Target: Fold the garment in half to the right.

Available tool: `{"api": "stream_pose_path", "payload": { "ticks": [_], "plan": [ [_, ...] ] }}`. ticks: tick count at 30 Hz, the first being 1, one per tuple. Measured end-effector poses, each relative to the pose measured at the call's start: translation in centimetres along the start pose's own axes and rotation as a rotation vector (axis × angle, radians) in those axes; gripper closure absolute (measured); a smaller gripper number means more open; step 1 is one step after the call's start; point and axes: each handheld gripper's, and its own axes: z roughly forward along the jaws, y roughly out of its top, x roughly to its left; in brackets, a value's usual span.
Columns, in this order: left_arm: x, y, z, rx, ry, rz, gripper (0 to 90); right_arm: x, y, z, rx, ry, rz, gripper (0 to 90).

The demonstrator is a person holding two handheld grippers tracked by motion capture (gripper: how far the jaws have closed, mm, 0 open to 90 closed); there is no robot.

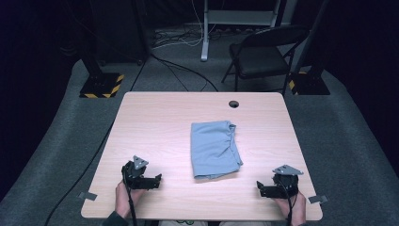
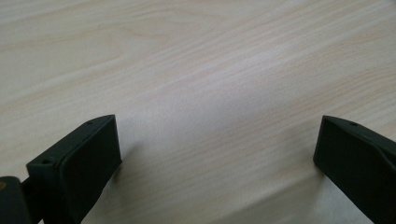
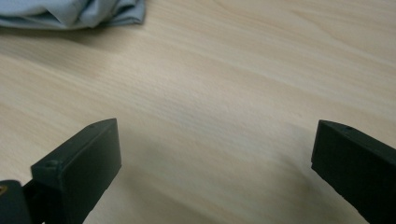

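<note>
A folded light blue cloth (image 1: 214,149) lies near the middle of the wooden table (image 1: 160,122); its near edge (image 3: 74,14) shows at the top left of the right gripper view. My left gripper (image 1: 157,181) rests near the front left of the table, its jaws wide apart over bare wood (image 2: 217,140). Near the front right my right gripper (image 1: 259,188) also stands open, with nothing between its jaws (image 3: 215,158). Both grippers point inward toward the cloth and are well apart from it.
A round cable hole (image 1: 233,104) sits near the table's far edge. Beyond the table stand a dark folding chair (image 1: 263,54) and two stand bases with yellow-black stripes (image 1: 101,85). Cables run over the grey floor. Small metal tabs (image 1: 87,196) stick out at the front corners.
</note>
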Motion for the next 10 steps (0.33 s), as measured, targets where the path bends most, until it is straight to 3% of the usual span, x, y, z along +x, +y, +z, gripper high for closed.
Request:
{"api": "stream_pose_path", "payload": {
  "ticks": [4,10],
  "plan": [
    [0.50,-0.37,-0.22,-0.010,0.007,-0.013,0.1,-0.55,-0.89,-0.01,0.018,-0.006,0.006,0.0],
    [0.76,-0.34,0.00,-0.024,0.001,-0.014,0.0,-0.81,-1.11,0.09,-0.011,0.003,-0.004,0.0]
  ]
}}
